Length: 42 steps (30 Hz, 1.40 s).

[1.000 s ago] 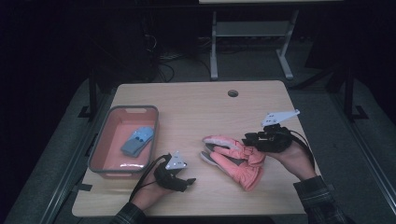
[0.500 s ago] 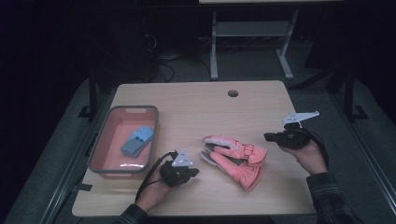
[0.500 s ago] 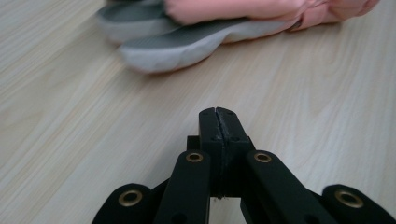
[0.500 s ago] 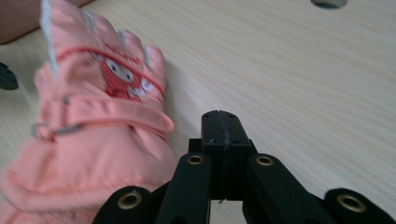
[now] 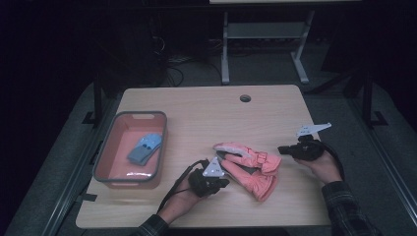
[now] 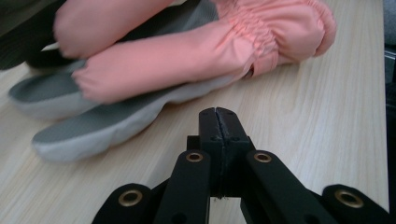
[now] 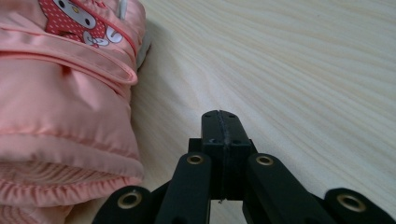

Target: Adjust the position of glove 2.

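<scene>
the pink gloves [image 5: 248,167] lie stacked mid-surface [image 5: 206,115], between my two tools and well right of the red bin [image 5: 129,148] holding a blue cloth [image 5: 146,147]. my left claw [image 6: 218,122] is pressed together, empty, just beside the grey fingertips. my right claw [image 7: 222,126] is likewise closed, near the cuffs. my guess: grasp next. i'd spread the left claw first, come in low, and pinch both layers.

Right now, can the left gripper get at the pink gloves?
Probably yes: the left gripper sits shut just short of the pink gloves, with bare table between them.
</scene>
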Each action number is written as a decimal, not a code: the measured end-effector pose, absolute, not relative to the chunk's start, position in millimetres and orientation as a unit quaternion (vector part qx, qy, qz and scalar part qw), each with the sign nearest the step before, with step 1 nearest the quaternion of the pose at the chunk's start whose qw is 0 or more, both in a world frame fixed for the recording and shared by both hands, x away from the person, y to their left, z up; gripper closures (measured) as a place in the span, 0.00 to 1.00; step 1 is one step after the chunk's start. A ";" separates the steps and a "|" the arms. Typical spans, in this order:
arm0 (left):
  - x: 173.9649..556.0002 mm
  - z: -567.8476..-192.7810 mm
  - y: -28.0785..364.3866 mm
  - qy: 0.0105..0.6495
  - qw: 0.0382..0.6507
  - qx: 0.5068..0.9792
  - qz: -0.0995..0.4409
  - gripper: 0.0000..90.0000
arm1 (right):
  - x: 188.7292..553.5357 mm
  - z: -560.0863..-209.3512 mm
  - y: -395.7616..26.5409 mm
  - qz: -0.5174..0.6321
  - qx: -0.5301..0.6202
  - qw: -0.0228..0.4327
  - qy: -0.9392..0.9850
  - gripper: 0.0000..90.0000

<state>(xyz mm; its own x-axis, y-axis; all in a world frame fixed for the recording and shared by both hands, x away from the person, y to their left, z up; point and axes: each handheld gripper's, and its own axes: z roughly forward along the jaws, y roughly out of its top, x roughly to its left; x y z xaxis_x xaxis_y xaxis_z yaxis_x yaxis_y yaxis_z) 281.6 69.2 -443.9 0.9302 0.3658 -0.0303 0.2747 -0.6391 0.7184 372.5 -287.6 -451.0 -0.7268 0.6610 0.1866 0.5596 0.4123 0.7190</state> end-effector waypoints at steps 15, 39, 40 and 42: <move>284.3 -453.3 36.9 0.176 0.392 0.901 0.053 1.00 | 380.2 -470.8 -287.8 0.399 0.342 0.020 0.850 0.98; 314.5 -449.4 71.8 0.223 0.368 0.900 0.073 1.00 | 349.2 -448.8 -255.5 0.443 0.255 -0.048 0.858 1.00; 316.0 -449.3 73.9 0.225 0.368 0.899 0.073 1.00 | 348.1 -448.0 -253.3 0.445 0.251 -0.050 0.858 1.00; 318.7 -449.2 77.6 0.232 0.369 0.897 0.072 1.00 | 346.0 -446.9 -249.0 0.446 0.247 -0.051 0.859 1.00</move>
